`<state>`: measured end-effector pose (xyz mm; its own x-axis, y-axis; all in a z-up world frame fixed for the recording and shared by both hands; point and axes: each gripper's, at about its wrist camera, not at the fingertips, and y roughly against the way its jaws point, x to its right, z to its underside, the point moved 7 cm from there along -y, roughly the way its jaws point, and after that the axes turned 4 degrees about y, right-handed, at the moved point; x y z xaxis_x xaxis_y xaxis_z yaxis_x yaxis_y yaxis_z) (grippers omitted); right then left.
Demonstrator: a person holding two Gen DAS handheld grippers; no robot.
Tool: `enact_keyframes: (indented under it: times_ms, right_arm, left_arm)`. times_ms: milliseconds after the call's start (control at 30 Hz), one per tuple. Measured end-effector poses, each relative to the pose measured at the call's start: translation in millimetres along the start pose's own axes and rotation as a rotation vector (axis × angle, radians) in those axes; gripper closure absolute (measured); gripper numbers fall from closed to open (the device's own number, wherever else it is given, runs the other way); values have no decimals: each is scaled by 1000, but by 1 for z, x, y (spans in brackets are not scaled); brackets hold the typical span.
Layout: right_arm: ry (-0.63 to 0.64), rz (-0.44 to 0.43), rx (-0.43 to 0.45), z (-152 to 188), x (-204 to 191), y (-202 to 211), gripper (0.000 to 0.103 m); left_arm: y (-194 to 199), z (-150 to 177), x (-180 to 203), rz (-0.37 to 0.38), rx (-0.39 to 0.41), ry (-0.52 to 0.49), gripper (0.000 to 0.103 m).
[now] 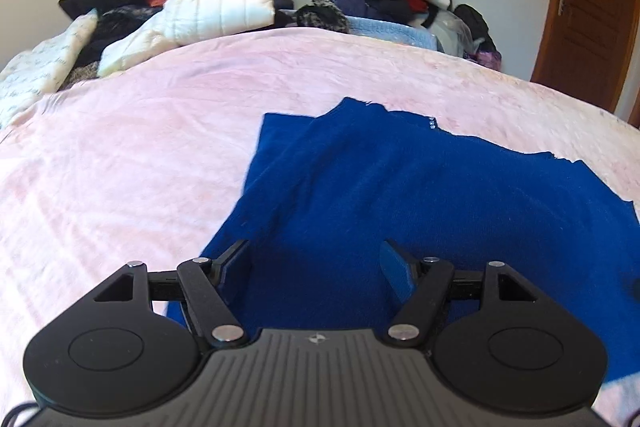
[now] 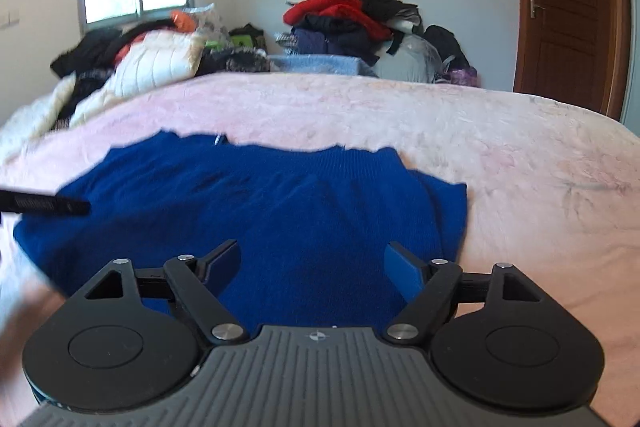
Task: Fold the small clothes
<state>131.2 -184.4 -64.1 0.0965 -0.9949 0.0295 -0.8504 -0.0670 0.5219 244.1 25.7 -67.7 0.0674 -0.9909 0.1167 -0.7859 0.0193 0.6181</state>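
Two wrist views over a bed (image 1: 120, 147) covered in pink. A blue garment (image 1: 360, 195) lies flat on the cover, filling the centre and right of the left wrist view and the centre and left of the right wrist view (image 2: 260, 207). One layer already overlaps another along a diagonal edge in the upper middle of the left view, which suggests a fold is under way. The left gripper (image 1: 316, 267) sits at lower centre of its frame, jaws well apart, with only cloth showing in the gap beneath and nothing pinched; it stands over the garment's lower left part, near the edge that meets the pink cover. The right gripper (image 2: 312, 267) is likewise wide open and empty, poised over the garment toward its right border, where a narrow flap lies at centre right of that frame. A dark bar at the left edge of the right view is probably a finger of the left gripper; it is too blurred to be sure. Both tools point down at a slant toward the cloth, a stance that suits either a fresh pinch or a pass to smooth the fabric. Heaps of clothes (image 2: 344, 19) fill the upper background, well apart from the work; a door (image 2: 568, 7) stands at upper right
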Motion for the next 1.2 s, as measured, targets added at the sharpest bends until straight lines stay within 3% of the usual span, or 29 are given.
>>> enact_keyframes:
  times_ms: [100, 233, 333, 400, 500, 567, 633, 700, 933, 1000, 1100, 1133, 1167, 1200]
  right_arm:
    - [-25, -22, -83, 21, 2, -9, 20]
    - [40, -46, -103, 25, -8, -14, 5]
    - [8, -49, -76, 20, -8, -7, 9]
    - [-86, -67, -21, 21, 5, 2, 7]
    - [-197, -111, -2, 27, 22, 2, 5]
    - [-199, -121, -6, 27, 21, 0, 3]
    - [-167, -109, -14, 27, 16, -3, 1]
    - [-129, -104, -25, 26, 10, -6, 1]
    - [-172, -136, -10, 26, 14, -3, 1]
    - [-177, -138, -9, 26, 15, -3, 1]
    - [-176, -138, -10, 26, 15, -3, 1]
    - [-176, -138, -11, 26, 15, -3, 1]
    - [-178, -140, -13, 26, 16, -3, 1]
    - [-184, -141, -15, 24, 16, -1, 1]
  left_arm:
    - [3, 15, -9, 3, -29, -5, 32]
    - [-8, 18, -3, -2, -17, -61, 23]
    - [-6, 10, -3, -5, -32, -11, 22]
    - [10, 3, -11, 21, 9, 66, 22]
    - [34, -1, -36, 0, 86, 223, 22]
    - [39, 7, -61, 17, 54, 446, 22]
    - [35, 21, -81, 84, -16, 683, 22]
    - [27, 32, -89, 131, -69, 823, 22]
    - [5, 25, -83, 157, -64, 954, 23]
    - [-2, 20, -78, 161, -74, 941, 34]
    - [-7, 23, -75, 120, -62, 921, 62]
    - [-11, 24, -73, 89, -78, 879, 81]
    - [-12, 25, -72, 61, -75, 853, 88]
    - [-11, 26, -71, 58, -63, 837, 88]
